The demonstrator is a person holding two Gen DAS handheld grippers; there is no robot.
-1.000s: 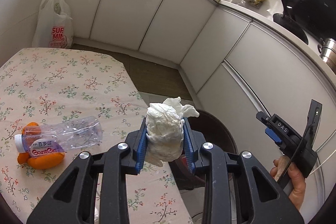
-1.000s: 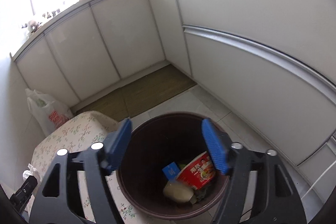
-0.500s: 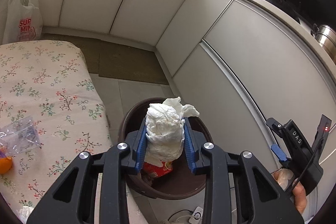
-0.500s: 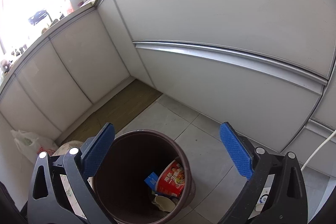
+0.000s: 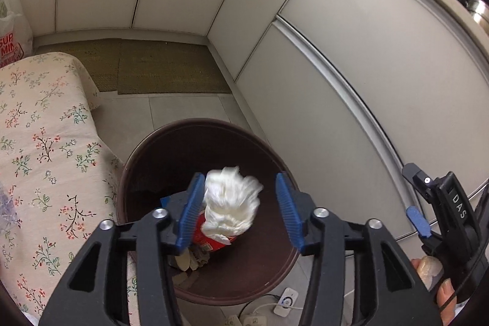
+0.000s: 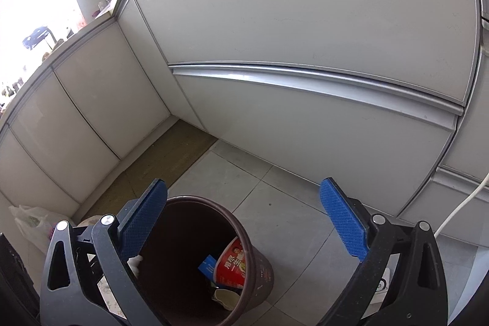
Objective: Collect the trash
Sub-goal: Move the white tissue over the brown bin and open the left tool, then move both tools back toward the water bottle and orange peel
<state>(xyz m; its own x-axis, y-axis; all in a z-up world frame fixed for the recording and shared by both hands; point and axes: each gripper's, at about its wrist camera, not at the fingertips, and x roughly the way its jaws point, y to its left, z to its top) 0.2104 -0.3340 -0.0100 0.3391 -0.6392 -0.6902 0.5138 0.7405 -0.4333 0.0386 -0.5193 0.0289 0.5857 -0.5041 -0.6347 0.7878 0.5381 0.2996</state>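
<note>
My left gripper (image 5: 238, 179) hangs over the dark brown trash bin (image 5: 146, 155), and its jaws are opening. A crumpled white tissue (image 5: 230, 202) is between them, blurred, beside the left pad and well apart from the right one, so no pad presses on it. Below it in the bin lies a red noodle cup (image 5: 214, 243). In the right wrist view my right gripper (image 6: 244, 185) stands wide open with nothing between its fingers, above and just behind the bin (image 6: 244, 237). That view shows the noodle cup (image 6: 233, 263) and a blue packet (image 6: 207, 265) inside.
The floral-cloth table (image 5: 39, 161) adjoins the bin on the left. A white plastic bag (image 5: 10, 32) stands by the far cabinets and a woven mat (image 5: 159, 69) lies on the tiled floor. A power strip with cables (image 5: 285, 300) lies near the bin. White cabinets (image 6: 305, 127) close off the right.
My left gripper swung from over the table to over the bin, then its jaws parted and the tissue came loose. My right gripper widened and turned toward the cabinets.
</note>
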